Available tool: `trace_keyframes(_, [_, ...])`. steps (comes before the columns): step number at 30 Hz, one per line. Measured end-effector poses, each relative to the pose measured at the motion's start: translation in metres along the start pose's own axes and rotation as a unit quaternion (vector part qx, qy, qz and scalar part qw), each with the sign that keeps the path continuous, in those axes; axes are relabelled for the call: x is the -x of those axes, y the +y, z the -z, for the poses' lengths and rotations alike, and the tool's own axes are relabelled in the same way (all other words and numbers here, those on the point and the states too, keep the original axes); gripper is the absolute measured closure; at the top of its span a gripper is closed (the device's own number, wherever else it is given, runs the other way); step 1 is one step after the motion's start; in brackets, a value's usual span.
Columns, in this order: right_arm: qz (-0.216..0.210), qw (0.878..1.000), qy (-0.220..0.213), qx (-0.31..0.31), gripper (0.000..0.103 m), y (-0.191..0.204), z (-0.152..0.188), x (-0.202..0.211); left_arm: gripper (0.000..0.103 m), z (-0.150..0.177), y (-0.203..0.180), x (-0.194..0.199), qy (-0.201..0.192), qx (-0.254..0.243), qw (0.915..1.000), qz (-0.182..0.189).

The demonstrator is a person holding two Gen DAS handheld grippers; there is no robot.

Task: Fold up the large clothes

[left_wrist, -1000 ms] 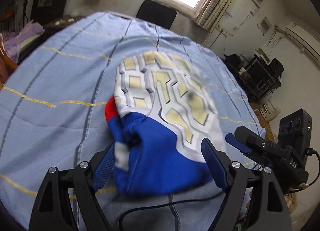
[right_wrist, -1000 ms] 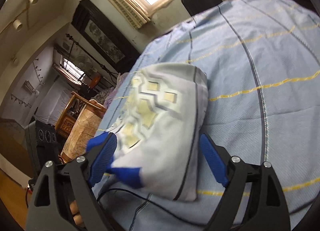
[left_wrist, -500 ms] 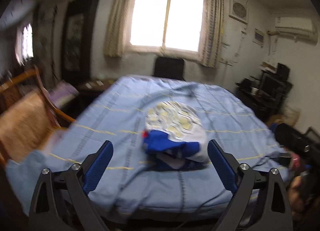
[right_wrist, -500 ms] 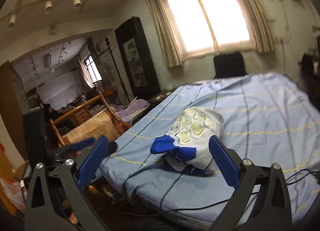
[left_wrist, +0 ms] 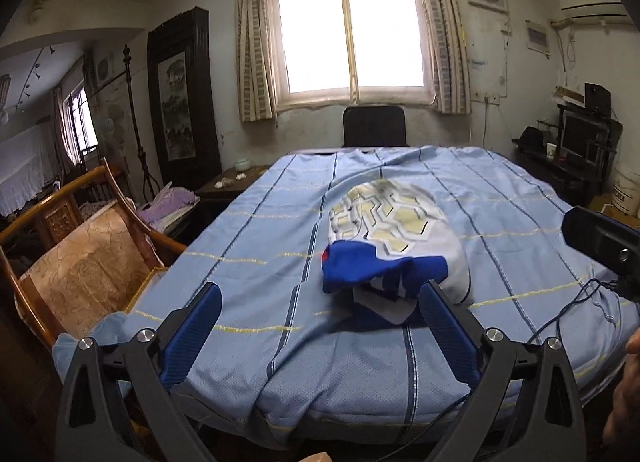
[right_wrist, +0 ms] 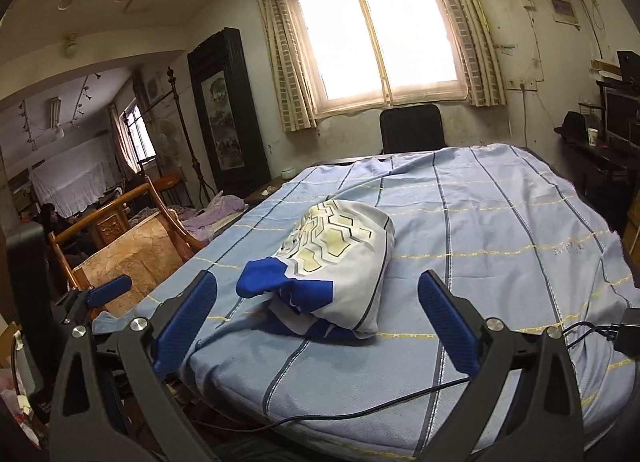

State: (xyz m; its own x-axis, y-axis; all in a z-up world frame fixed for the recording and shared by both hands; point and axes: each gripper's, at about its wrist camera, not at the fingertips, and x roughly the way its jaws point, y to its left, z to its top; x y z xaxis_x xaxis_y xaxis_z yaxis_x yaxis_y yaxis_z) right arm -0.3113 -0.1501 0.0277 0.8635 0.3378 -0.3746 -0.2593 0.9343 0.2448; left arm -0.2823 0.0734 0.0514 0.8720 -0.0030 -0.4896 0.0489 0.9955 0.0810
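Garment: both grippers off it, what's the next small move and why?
Probably nothing beyond resting: the garment lies folded in a compact bundle on the sheet, and the left gripper and right gripper are open, empty and clear of it.

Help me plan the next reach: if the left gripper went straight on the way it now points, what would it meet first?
Probably the folded white and blue patterned garment on the light blue striped bedsheet. The open left gripper points slightly down toward it with nothing between, though it might touch the sheet just short of it.
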Motion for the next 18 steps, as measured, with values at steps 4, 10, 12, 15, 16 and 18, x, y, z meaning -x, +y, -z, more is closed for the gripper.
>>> trace_keyframes(4, [0.003, 1.000, 0.015, -0.004, 0.005, -0.001, 0.003, -0.010, 0.004, 0.003, 0.004, -0.009, 0.014, 0.013, 0.9998, 0.001])
trace_keyframes(10, [0.015, 0.999, 0.039, 0.000, 0.005, 0.003, 0.014, -0.025, 0.004, 0.001, 0.010, -0.007, 0.015, 0.025, 0.9996, 0.001])
trace_keyframes(12, [0.013, 0.999, 0.045, 0.004, 0.005, 0.005, 0.015, -0.027, 0.004, 0.001, 0.010, -0.007, 0.016, 0.023, 0.9996, 0.001])
trace_keyframes(15, [0.005, 0.999, 0.048, 0.012, 0.005, 0.009, 0.019, -0.029, 0.004, 0.001, 0.008, -0.005, 0.012, 0.019, 0.9998, 0.000])
trace_keyframes(16, [0.004, 0.999, 0.048, 0.014, 0.005, 0.010, 0.019, -0.029, 0.004, 0.001, 0.008, -0.004, 0.011, 0.018, 0.9998, 0.000])
trace_keyframes(18, [0.003, 0.999, 0.048, 0.019, 0.005, 0.011, 0.020, -0.029, 0.004, 0.001, 0.008, -0.003, 0.009, 0.019, 0.9998, 0.000])
